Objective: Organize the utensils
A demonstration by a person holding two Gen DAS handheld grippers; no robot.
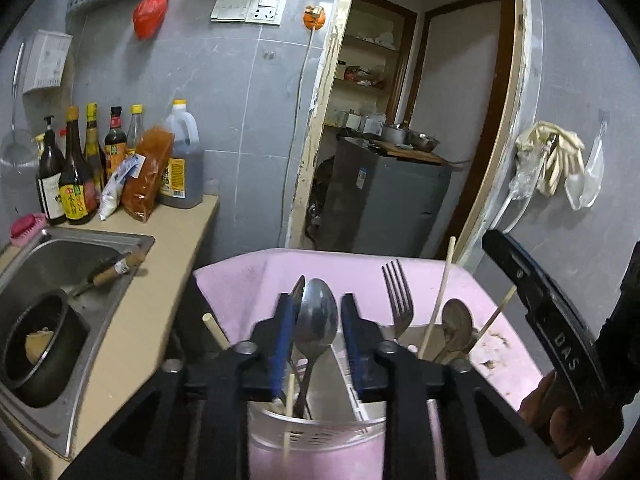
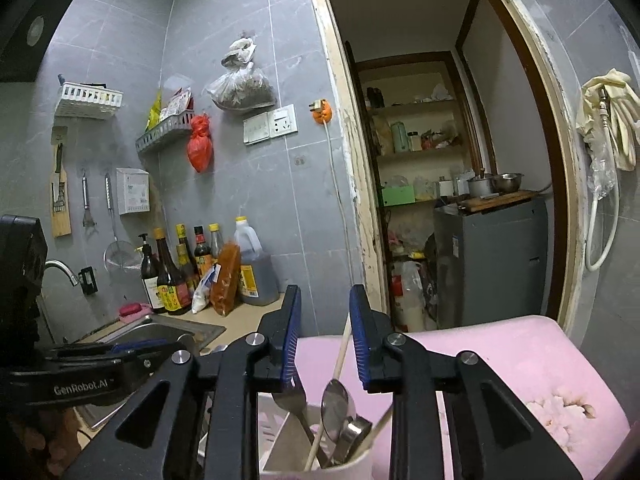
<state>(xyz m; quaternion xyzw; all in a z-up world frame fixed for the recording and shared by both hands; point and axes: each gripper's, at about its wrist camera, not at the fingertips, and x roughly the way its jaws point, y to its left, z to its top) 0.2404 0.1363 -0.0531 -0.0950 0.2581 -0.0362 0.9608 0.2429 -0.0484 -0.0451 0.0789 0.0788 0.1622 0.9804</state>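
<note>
Spoons [image 1: 318,316], fork [image 1: 398,300], chopsticks [image 1: 438,296] stand in white holder [image 1: 316,432] at 6 o'clock on pink surface [image 1: 496,292]. Light, stiff, slippery steel; grip handles. Left gripper [image 1: 314,332] jaws apart around spoon; right gripper [image 2: 325,336] jaws apart, empty.

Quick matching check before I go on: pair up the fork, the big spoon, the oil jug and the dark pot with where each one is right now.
Things:
1. fork
2. large spoon
3. oil jug
4. dark pot

Places:
A. in the sink
B. between the left gripper's open fingers
C. on the counter by the sauce bottles
D. in the holder's right compartment

Pairs: 1-D, 2-B, 3-C, 4-A
</note>
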